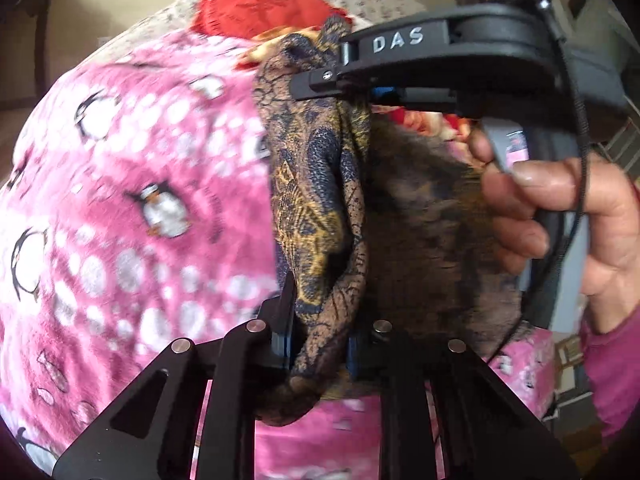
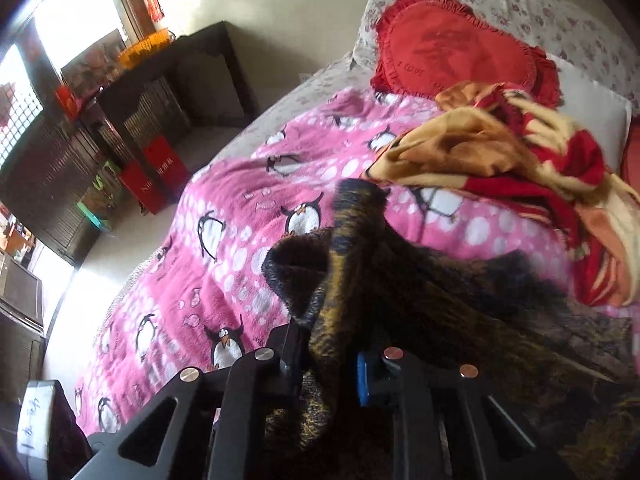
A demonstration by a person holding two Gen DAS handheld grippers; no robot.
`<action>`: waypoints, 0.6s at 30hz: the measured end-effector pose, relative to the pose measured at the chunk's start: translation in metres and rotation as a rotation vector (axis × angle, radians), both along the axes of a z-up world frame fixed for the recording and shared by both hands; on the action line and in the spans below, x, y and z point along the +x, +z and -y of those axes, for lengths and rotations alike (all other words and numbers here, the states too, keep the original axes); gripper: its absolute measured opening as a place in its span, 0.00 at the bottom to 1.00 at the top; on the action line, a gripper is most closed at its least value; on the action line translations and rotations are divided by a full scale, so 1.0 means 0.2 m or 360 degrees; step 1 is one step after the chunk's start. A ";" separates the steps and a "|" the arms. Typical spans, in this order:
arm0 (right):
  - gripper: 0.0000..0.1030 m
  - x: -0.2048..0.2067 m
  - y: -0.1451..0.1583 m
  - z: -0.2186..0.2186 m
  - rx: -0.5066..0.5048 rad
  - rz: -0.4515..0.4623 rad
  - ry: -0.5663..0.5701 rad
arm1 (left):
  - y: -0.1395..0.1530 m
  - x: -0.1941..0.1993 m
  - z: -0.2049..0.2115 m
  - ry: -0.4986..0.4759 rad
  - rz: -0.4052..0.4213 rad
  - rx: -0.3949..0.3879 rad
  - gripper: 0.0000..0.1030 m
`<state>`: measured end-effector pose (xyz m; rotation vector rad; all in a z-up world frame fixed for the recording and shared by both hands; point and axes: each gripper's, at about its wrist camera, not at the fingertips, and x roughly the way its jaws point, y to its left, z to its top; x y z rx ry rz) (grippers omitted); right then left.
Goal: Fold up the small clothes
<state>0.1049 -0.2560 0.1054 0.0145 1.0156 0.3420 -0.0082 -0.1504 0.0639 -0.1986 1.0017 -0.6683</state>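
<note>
Brown-and-gold patterned garment (image 1: pixel 320 200) is held bunched above the pink penguin blanket (image 1: pixel 120 200), pinched by the left gripper (image 1: pixel 320 344) and right gripper (image 2: pixel 332 356), both jaws pressed onto cloth; fabric is judged thin, limp, light, best gripped at hems or corners; a crumpled red-and-yellow blanket (image 2: pixel 500 152) and red heart cushion (image 2: pixel 452 48) are noted near, crowding the laying space.

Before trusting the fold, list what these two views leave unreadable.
- Brown patterned garment: its kind and full outline; bunched, blurred right of centre in the left wrist view, cut off at the bottom in the right wrist view.
- Left gripper pads: covered by cloth.
- Right gripper pads: mostly buried in fabric.
</note>
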 end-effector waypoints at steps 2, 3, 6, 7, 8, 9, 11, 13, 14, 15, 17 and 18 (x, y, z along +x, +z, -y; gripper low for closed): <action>0.18 -0.03 0.05 0.05 -0.0003 0.0021 -0.0006 | 0.06 -0.03 0.06 -0.0052 0.0007 -0.0038 0.15; 0.18 -0.06 0.09 0.10 -0.0007 0.0035 -0.0013 | 0.10 -0.04 0.10 -0.0081 0.0013 -0.0050 0.15; 0.18 -0.13 0.16 0.25 -0.0024 0.0061 -0.0055 | 0.18 -0.09 0.25 -0.0174 0.0040 -0.0071 0.15; 0.18 -0.15 0.18 0.29 -0.0033 0.0068 -0.0069 | 0.20 -0.10 0.31 -0.0207 0.0048 -0.0075 0.15; 0.18 -0.17 0.20 0.35 -0.0045 0.0078 -0.0087 | 0.22 -0.12 0.37 -0.0243 0.0053 -0.0077 0.15; 0.18 -0.20 0.22 0.41 -0.0055 0.0085 -0.0110 | 0.23 -0.14 0.43 -0.0276 0.0059 -0.0076 0.15; 0.18 -0.25 0.25 0.52 -0.0065 0.0092 -0.0154 | 0.26 -0.17 0.54 -0.0331 0.0074 -0.0071 0.15; 0.18 -0.30 0.27 0.65 -0.0070 0.0106 -0.0201 | 0.29 -0.21 0.65 -0.0399 0.0085 -0.0071 0.15; 0.18 -0.33 0.28 0.71 -0.0070 0.0111 -0.0226 | 0.31 -0.22 0.73 -0.0433 0.0090 -0.0068 0.15; 0.18 -0.35 0.29 0.77 -0.0070 0.0115 -0.0246 | 0.33 -0.24 0.79 -0.0459 0.0095 -0.0063 0.15; 0.17 -0.40 0.30 0.89 -0.0072 0.0123 -0.0299 | 0.34 -0.25 0.91 -0.0518 0.0105 -0.0049 0.15; 0.17 -0.43 0.30 0.97 -0.0073 0.0125 -0.0333 | 0.34 -0.28 0.99 -0.0554 0.0107 -0.0043 0.15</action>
